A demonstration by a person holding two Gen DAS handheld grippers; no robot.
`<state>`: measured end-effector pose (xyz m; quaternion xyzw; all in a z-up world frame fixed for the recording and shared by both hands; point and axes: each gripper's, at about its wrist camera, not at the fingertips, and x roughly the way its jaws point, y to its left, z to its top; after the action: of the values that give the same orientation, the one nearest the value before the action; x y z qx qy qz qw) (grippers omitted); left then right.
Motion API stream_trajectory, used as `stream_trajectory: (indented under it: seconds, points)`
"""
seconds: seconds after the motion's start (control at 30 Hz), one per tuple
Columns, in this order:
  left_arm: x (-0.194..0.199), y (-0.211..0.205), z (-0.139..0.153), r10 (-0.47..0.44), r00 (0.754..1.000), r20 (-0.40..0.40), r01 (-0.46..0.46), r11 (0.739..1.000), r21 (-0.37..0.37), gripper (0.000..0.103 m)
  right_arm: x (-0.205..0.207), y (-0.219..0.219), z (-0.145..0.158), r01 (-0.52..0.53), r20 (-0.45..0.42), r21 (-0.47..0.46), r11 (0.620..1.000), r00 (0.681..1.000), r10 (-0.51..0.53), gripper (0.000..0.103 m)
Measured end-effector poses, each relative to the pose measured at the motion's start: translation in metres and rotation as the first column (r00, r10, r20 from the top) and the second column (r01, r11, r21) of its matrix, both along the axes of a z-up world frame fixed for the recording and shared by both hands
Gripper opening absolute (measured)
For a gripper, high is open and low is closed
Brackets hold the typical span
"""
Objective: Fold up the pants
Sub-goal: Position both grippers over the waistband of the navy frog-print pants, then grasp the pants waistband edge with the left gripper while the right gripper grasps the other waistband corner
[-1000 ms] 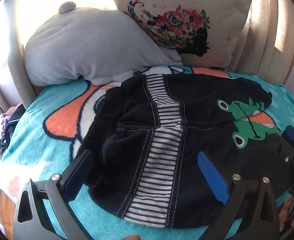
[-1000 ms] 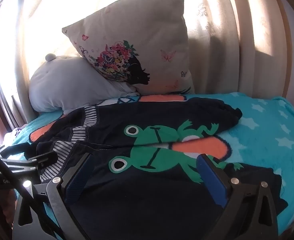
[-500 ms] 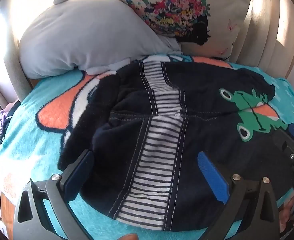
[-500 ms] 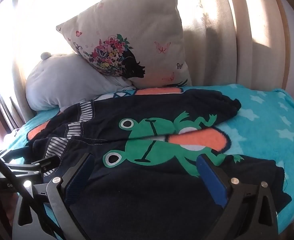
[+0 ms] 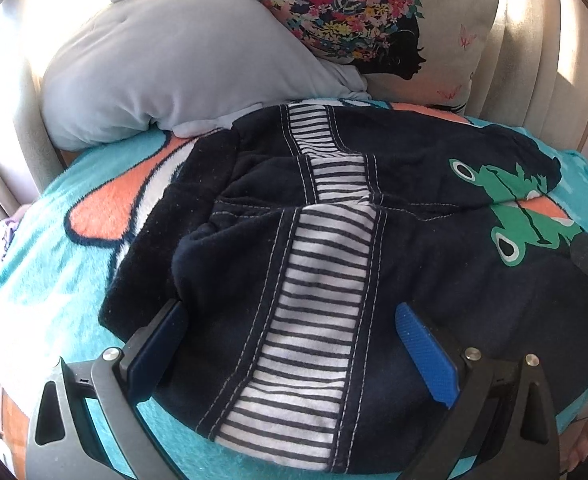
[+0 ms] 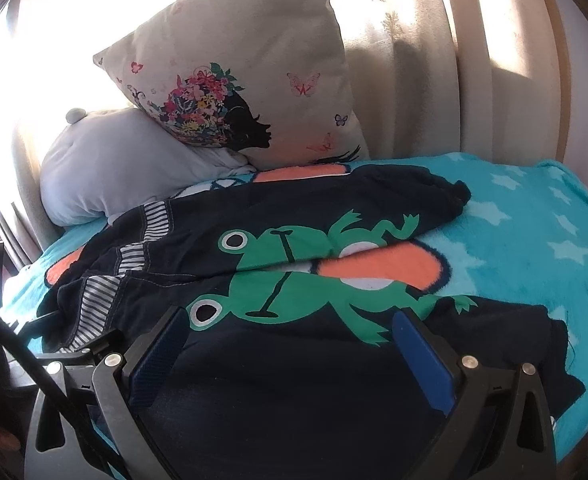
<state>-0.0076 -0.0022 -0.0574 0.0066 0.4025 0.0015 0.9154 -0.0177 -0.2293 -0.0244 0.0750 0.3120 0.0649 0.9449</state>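
Navy frog-print pants (image 5: 434, 280) lie on the turquoise blanket (image 6: 534, 216). The left gripper (image 5: 290, 344) and the right gripper (image 6: 290, 344) are both spread over them. Only the right view shows the leg cuffs (image 6: 458, 194).

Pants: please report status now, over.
Both grippers, left and right, jaws open. Pants spread flat on blanket, unfolded. Nothing in the way.

Navy pants (image 5: 434, 248), striped waistband, green frog print; spread flat on blanket, legs side by side.
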Motion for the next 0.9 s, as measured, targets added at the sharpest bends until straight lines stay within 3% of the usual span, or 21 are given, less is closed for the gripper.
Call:
stream_trajectory:
  seconds: [0.23, 0.33, 0.4, 0.6, 0.77, 0.9]
  points:
    - [-0.007, 0.002, 0.002, -0.033, 0.999, 0.025, 0.033, 0.999, -0.007, 0.103, -0.004, -0.003, 0.003, 0.006, 0.014, 0.004, 1.000, 1.000, -0.006, 0.103]
    - [-0.013, 0.010, 0.013, -0.066, 0.998, 0.017, 0.067, 0.995, -0.071, 0.103, -0.009, -0.006, 0.006, 0.028, 0.035, -0.026, 0.999, 0.999, -0.027, 0.103]
    - [-0.022, 0.017, 0.030, -0.066, 0.997, 0.049, 0.070, 0.993, -0.098, 0.103, -0.011, -0.008, 0.010, 0.043, 0.049, -0.060, 0.997, 0.998, -0.040, 0.103]
    - [-0.025, 0.052, 0.103, -0.071, 0.983, 0.167, 0.079, 0.996, -0.039, 0.103, -0.009, -0.036, 0.043, 0.029, 0.089, -0.093, 0.995, 0.996, -0.020, 0.103]
    - [0.008, 0.088, 0.153, -0.059, 0.976, 0.209, 0.078, 0.994, -0.080, 0.103, 0.013, -0.073, 0.086, -0.004, 0.099, -0.107, 0.994, 0.995, 0.015, 0.103]
    - [0.035, 0.095, 0.174, -0.055, 0.971, 0.231, 0.077, 0.993, -0.088, 0.103, 0.052, -0.104, 0.116, -0.035, 0.090, -0.147, 0.988, 0.995, 0.049, 0.103]
